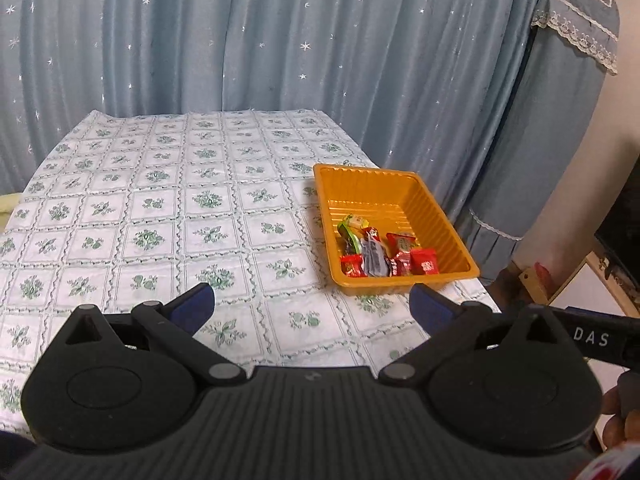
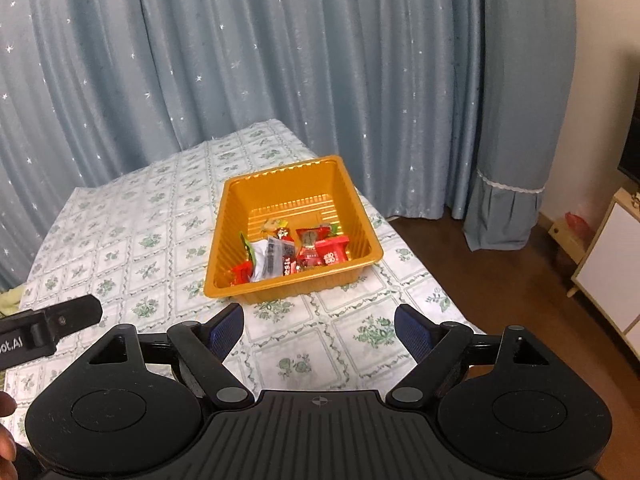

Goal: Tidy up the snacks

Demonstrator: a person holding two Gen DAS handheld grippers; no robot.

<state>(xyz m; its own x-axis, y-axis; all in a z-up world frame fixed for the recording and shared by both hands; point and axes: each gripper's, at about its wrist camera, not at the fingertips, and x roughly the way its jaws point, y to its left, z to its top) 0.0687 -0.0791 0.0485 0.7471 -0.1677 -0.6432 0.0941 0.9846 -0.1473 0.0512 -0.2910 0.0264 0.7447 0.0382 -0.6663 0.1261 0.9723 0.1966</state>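
Note:
An orange plastic tray [image 1: 362,184] stands near the table's right edge and holds several wrapped snacks [image 1: 376,254], mostly red, with a green and a grey-white one. It also shows in the right wrist view [image 2: 280,178], with the snacks [image 2: 296,254] piled at its near end. My left gripper [image 1: 312,306] is open and empty, held above the tablecloth short of the tray. My right gripper [image 2: 319,326] is open and empty, just in front of the tray's near wall.
The table wears a white cloth with green flower squares [image 1: 160,208]. Blue star curtains [image 1: 240,40] hang behind it. The table's right edge drops to a wood floor [image 2: 500,264] with a white cabinet [image 2: 612,260]. The left gripper's body [image 2: 48,330] shows at the right view's left.

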